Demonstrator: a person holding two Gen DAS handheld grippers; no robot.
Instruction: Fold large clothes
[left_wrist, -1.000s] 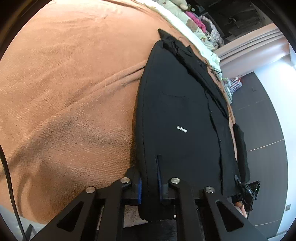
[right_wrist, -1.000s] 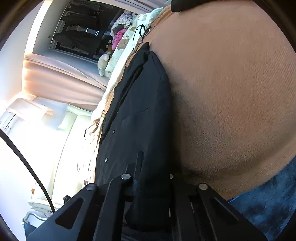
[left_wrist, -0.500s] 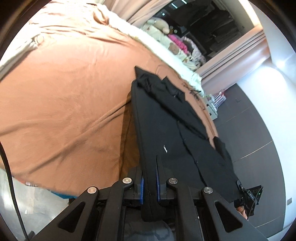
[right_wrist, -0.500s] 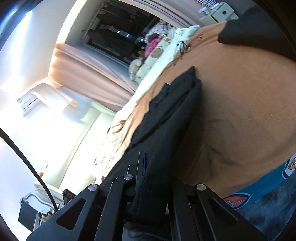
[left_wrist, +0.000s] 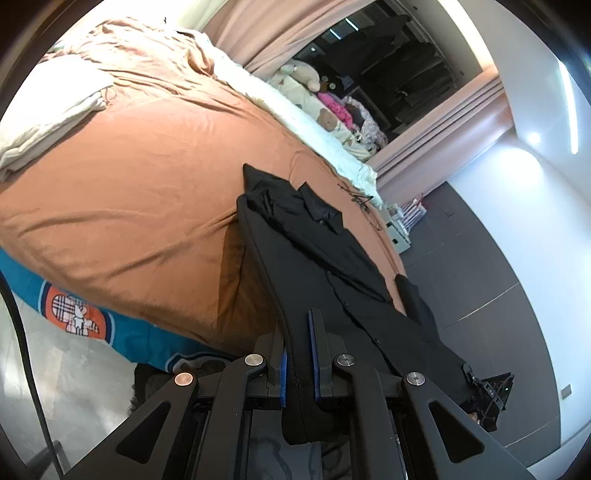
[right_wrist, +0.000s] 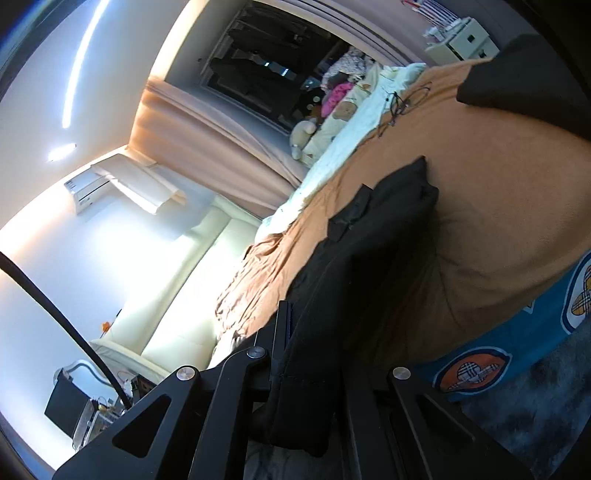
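At the bottom centre of the left wrist view, my left hand-held gripper is clamped on the near hem of the black jacket, the cloth pinched between its blue-lined pads. Low in the right wrist view, my right hand-held gripper is pressed together on another part of the same hem, with a thick wad of the dark cloth filling the space between its fingers and hanging below them. I hold both near corners at once because, as I judge it, the lower edge has to travel as one straight line toward the collar for a clean fold. From my grips the jacket runs up the middle of each frame onto the bed, where its collar end lies on the orange-brown blanket. The near part looks raised off the blanket, throwing a dark shadow to its left in the left view. One sleeve hangs off the bed's edge at centre right of the left view; I expect it could drag or twist the fold. A black cord lies on the blanket near the top of the right view, well apart from the jacket. Soft toys sit at the top of the left view.
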